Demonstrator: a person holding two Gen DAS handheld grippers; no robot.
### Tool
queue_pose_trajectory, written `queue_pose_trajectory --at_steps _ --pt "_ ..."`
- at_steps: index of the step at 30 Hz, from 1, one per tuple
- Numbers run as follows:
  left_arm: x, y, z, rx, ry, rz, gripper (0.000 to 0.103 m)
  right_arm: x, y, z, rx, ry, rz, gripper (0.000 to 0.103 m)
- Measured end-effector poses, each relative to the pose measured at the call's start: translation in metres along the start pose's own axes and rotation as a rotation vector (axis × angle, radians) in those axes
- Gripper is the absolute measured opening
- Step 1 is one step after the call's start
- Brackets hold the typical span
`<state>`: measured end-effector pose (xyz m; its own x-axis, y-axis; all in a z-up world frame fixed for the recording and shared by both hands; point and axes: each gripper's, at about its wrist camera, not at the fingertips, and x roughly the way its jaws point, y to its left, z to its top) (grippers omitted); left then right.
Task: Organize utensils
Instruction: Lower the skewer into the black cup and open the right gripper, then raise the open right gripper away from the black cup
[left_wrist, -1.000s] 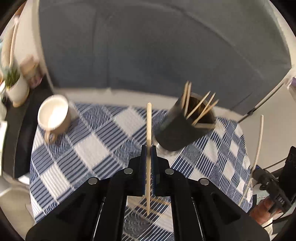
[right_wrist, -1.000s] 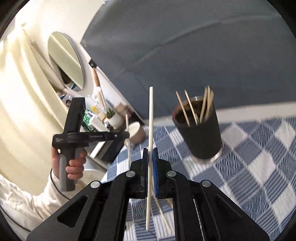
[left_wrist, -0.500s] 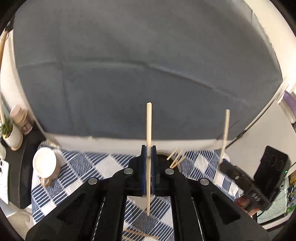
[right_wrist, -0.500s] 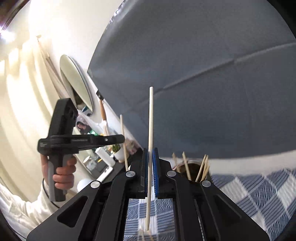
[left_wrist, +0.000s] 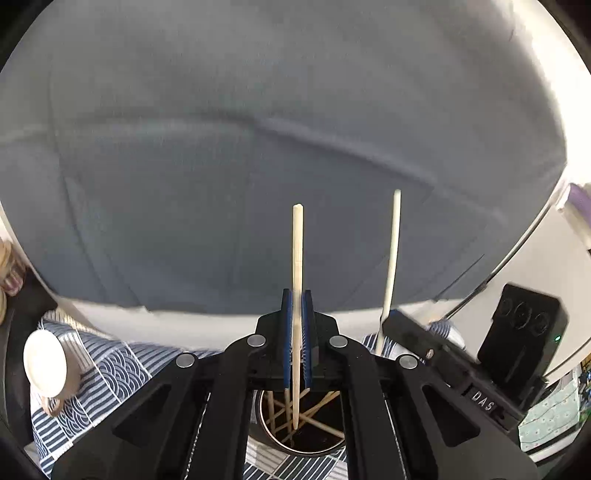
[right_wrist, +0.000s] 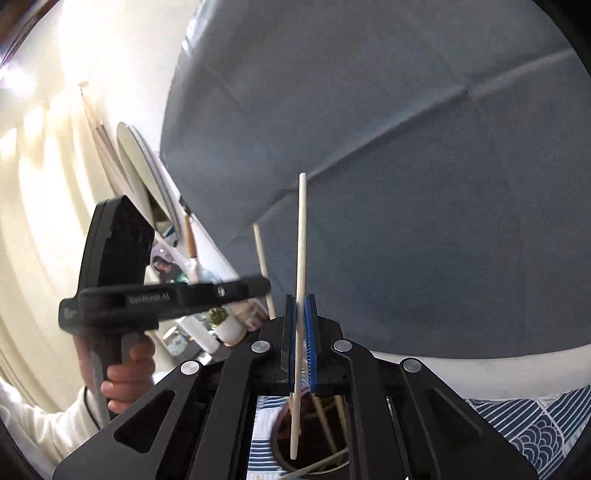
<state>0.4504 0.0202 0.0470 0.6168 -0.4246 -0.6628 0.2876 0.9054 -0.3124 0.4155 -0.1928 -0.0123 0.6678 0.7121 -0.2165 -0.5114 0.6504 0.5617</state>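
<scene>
Insertion step. Left tongs (left_wrist: 295, 339) clamp a chopstick (left_wrist: 297, 258) upright, tip over the holder cup (left_wrist: 299, 443). Right tongs (right_wrist: 300, 343) clamp another chopstick (right_wrist: 301, 240), tip inside the cup mouth (right_wrist: 314, 458). Next, probably: lower, release.

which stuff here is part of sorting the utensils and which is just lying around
Part of the job:
- left gripper, shut on a chopstick
- right gripper, shut on a white chopstick
- holder below, with more sticks inside

Just lying about:
- cup on the checked cloth
- mirror
- potted plant
</scene>
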Motion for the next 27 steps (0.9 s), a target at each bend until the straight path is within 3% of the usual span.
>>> queue_pose_trajectory --at_steps 3,9,17,18,21,24,25,26,27 --pt "0.012 0.002 -0.012 -0.033 0.036 -0.028 0.005 0.006 -0.005 -0.014 -0.016 0.014 -0.064 0.005" --pt "0.026 -0.005 -0.030 0.002 0.077 0.018 0.005 0.011 0.006 -0.037 -0.074 0.080 -0.125 0.005" --pt "0.012 -0.002 -0.040 -0.002 0.098 0.044 0.005 0.008 0.018 -0.042 -0.097 0.141 -0.187 0.009" --pt "0.008 -0.001 -0.041 -0.002 0.097 0.044 0.011 0.006 0.021 -0.042 -0.099 0.148 -0.203 0.009" --pt "-0.009 0.001 -0.041 -0.021 0.070 0.024 0.042 -0.003 0.033 -0.045 -0.122 0.147 -0.250 0.009" --pt "-0.029 0.005 -0.044 -0.022 0.035 0.029 0.054 -0.018 0.048 -0.045 -0.145 0.143 -0.286 0.010" --pt "-0.039 0.007 -0.046 -0.020 0.024 0.027 0.062 -0.021 0.053 -0.044 -0.150 0.143 -0.296 0.022" --pt "-0.045 0.008 -0.047 -0.020 0.017 0.028 0.066 -0.026 0.058 -0.044 -0.153 0.146 -0.307 0.047" --pt "-0.050 0.009 -0.049 -0.019 0.009 0.028 0.070 -0.033 0.063 -0.044 -0.157 0.147 -0.317 0.057"
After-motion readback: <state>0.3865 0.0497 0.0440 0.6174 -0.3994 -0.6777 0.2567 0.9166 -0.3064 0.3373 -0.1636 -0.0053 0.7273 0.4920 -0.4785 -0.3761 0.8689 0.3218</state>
